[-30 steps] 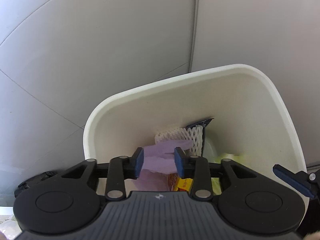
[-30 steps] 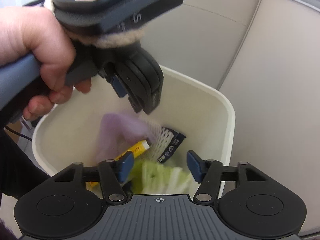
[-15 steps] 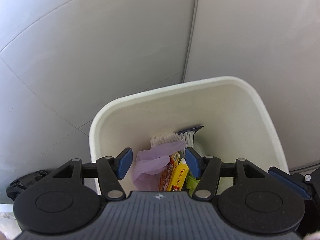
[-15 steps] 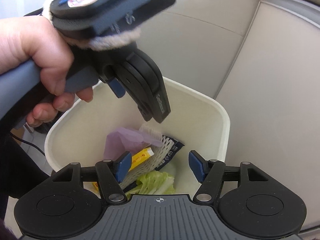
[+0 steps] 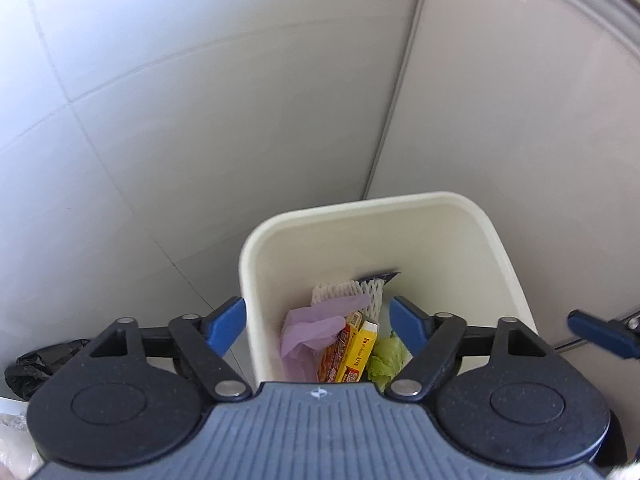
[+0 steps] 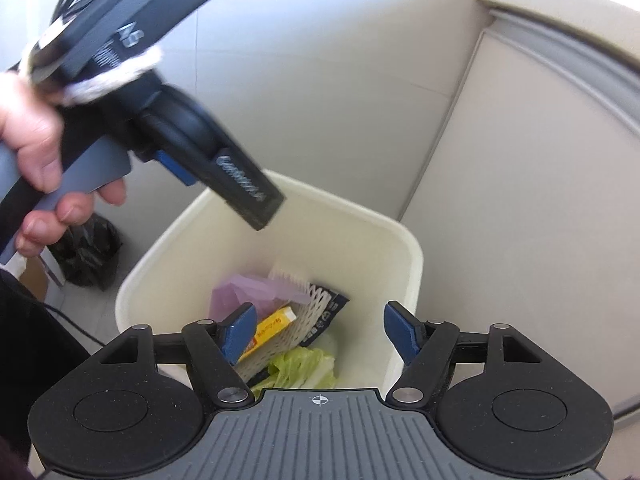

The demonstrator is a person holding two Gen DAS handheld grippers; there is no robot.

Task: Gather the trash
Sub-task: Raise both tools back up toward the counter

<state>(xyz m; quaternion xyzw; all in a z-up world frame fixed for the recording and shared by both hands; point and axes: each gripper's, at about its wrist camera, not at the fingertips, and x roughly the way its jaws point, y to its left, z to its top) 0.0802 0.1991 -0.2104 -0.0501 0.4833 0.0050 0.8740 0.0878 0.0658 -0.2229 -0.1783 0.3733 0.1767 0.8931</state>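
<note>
Glove (image 5: 312,332): down inside the bin (image 5: 360,204), loose and crumpled against the near left wall, no longer pinched in anything. Rests on the net (image 5: 352,292) and against the yellow box (image 5: 360,352), with lettuce (image 5: 386,356) just to the right and a dark wrapper (image 5: 380,276) poking out behind the net.

A second ago: clamped between the pads of the left tool (image 5: 318,322), hanging over the bin mouth. Half a second ago: already released and settling on the pile. Now: lying still, well below the rim.

Left tool: jaws spread wide, wider than at release, gripping nothing. Higher and further back than before, so the bin looks smaller and more floor (image 5: 120,200) shows around it. Blurred in the right wrist view, which suggests a quick pull away.

Right tool (image 6: 320,330): also wide open and empty, hovering above the near rim much as before, looking down on the same heap.

Outward from the bin: a black bag (image 5: 36,364) on the floor to the left, pale panels behind.

Meaning for the task: one more piece collected, this drop done. Both tools free for the next pickup. No further trash visible outside the bin from here, so hard to say how much remains.
</note>
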